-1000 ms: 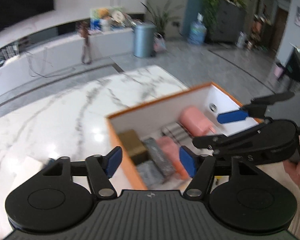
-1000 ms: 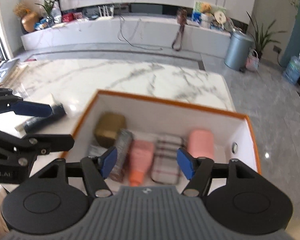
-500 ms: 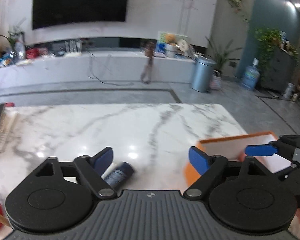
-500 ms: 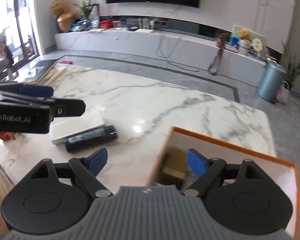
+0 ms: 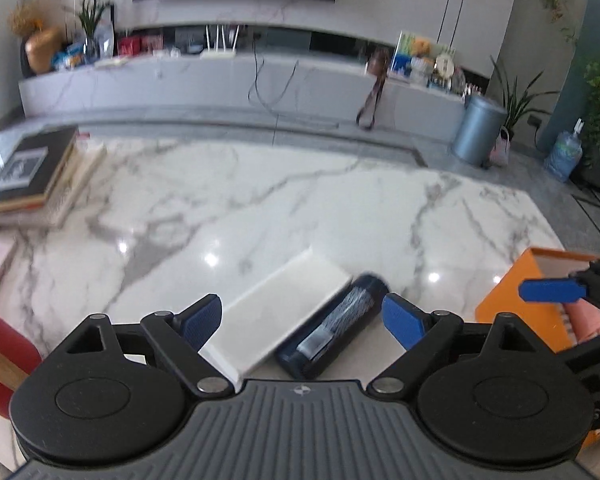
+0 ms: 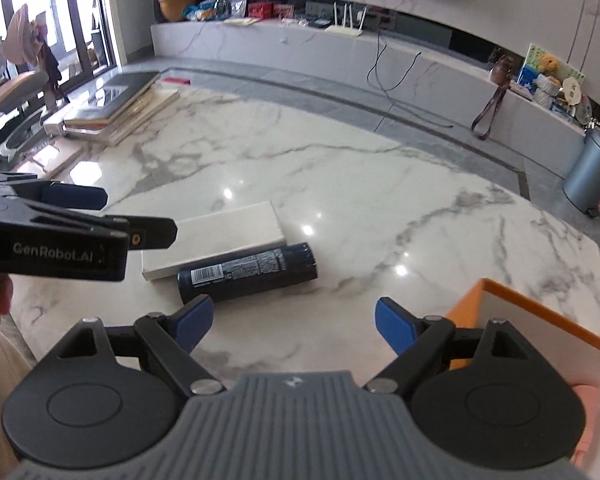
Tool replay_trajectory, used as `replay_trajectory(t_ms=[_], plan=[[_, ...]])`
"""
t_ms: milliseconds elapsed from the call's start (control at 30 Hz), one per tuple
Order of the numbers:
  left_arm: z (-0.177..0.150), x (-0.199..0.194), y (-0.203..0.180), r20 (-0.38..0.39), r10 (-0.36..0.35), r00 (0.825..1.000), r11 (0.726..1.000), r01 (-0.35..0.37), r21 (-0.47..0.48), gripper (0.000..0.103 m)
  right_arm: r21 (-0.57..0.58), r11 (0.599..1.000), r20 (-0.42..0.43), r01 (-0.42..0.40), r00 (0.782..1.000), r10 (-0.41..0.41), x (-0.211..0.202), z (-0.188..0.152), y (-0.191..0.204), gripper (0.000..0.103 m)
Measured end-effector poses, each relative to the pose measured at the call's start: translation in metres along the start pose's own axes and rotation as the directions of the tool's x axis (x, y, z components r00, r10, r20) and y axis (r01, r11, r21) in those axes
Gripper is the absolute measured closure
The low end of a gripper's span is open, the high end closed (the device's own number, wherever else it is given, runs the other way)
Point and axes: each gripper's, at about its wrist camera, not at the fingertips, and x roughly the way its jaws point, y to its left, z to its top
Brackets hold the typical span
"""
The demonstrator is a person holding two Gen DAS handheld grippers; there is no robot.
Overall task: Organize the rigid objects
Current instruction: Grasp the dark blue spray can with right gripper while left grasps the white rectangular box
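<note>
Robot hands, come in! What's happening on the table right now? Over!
Left gripper and right gripper open, empty. Dark blue cylindrical can lying beside flat white box on marble table. Nothing in the way.

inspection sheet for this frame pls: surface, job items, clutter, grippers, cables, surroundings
Surface: marble table, glossy, with light glare.
Job's things: white flat box and dark can lying side by side, touching; orange box at right, pink item inside.
Clutter: stack of books at far left edge; red mug at near left.
Grippers: left gripper open, empty; right gripper open, empty.
Cables: black cable hanging from the wall counter.
Surroundings: grey bin, plants, wall TV.
</note>
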Motion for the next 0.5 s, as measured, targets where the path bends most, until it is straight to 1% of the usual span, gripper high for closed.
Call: replay_trajectory(t_ms=[167,333,400,433,467,500], plan=[[-0.009,0.014,0.015,-0.068,-0.014,0.998,0.999,0.012,-0.036,0.000,-0.019,1.000,-0.039,-0.002,0.999,0.001,0.025,0.002,0.007,0.017],[-0.015,0.027,0.027,-0.098,-0.033,0.995,0.998,0.027,-0.061,0.000,-0.006,1.000,-0.087,-0.022,0.996,0.021,0.050,0.004,0.012,0.025],[-0.016,0.032,0.029,-0.112,-0.054,0.992,0.996,0.046,-0.074,0.000,0.008,1.000,-0.104,-0.019,0.994,0.019,0.060,0.004,0.012,0.029],[-0.016,0.034,0.030,-0.118,-0.059,0.991,0.996,0.050,-0.076,0.000,0.019,1.000,-0.112,-0.014,0.994,0.016,0.066,0.005,0.011,0.029],[-0.016,0.037,0.031,-0.119,-0.055,0.991,0.996,0.047,-0.075,0.003,0.033,0.999,-0.120,-0.015,0.993,0.019,0.070,0.006,0.009,0.031],[-0.016,0.040,0.031,-0.120,-0.048,0.992,0.997,0.039,-0.072,0.007,0.059,0.998,-0.131,-0.021,0.991,0.029,0.075,0.008,0.007,0.032]])
